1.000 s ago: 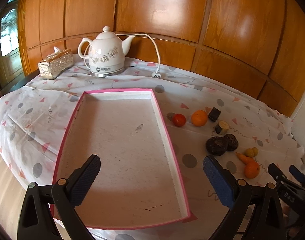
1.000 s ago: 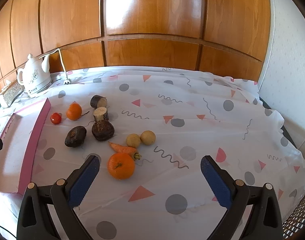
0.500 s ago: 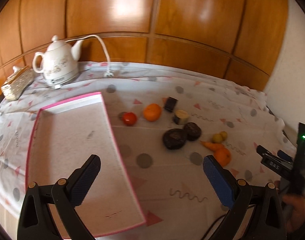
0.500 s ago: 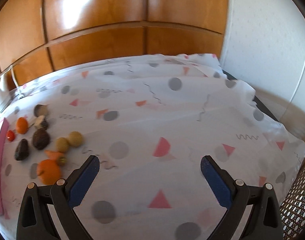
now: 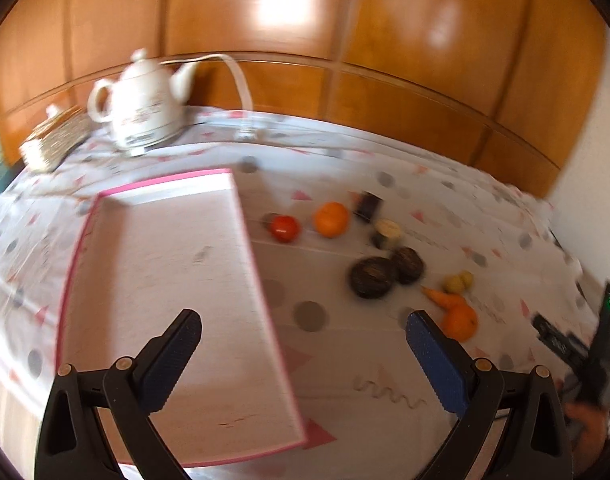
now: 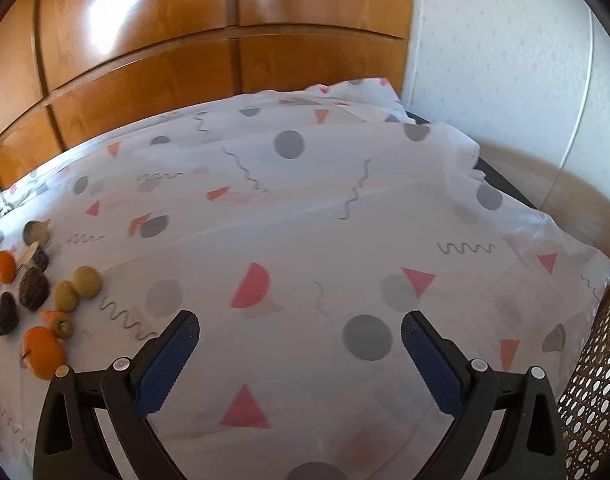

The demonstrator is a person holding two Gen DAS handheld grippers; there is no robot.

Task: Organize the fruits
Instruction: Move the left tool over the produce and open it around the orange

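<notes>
Left wrist view: left gripper [image 5: 303, 322] held above the table with its jaws spread wide and nothing between them. A pink-rimmed tray [image 5: 247, 240], empty, lies on the patterned tablecloth [image 5: 425, 184] below the left finger. To the tray's right the fruits lie scattered on the cloth: a red tomato [image 5: 284, 229] nearest the tray, an orange [image 5: 330, 219] just beside it, two dark round fruits [image 5: 372, 277] touching each other, a carrot [image 5: 443, 298] and a second orange [image 5: 459, 322] near the right finger. A white teapot [image 5: 141, 108] stands at the back by the wooden wall panels [image 5: 385, 32]. The picture is motion-blurred.

Right wrist view: right gripper [image 6: 299, 326] likewise spread wide and empty, above a bare stretch of tablecloth. The fruits sit at the far left edge, well apart from both fingers: the orange [image 6: 43, 352] nearest, then two yellowish round fruits [image 6: 76, 287] and the dark ones.
</notes>
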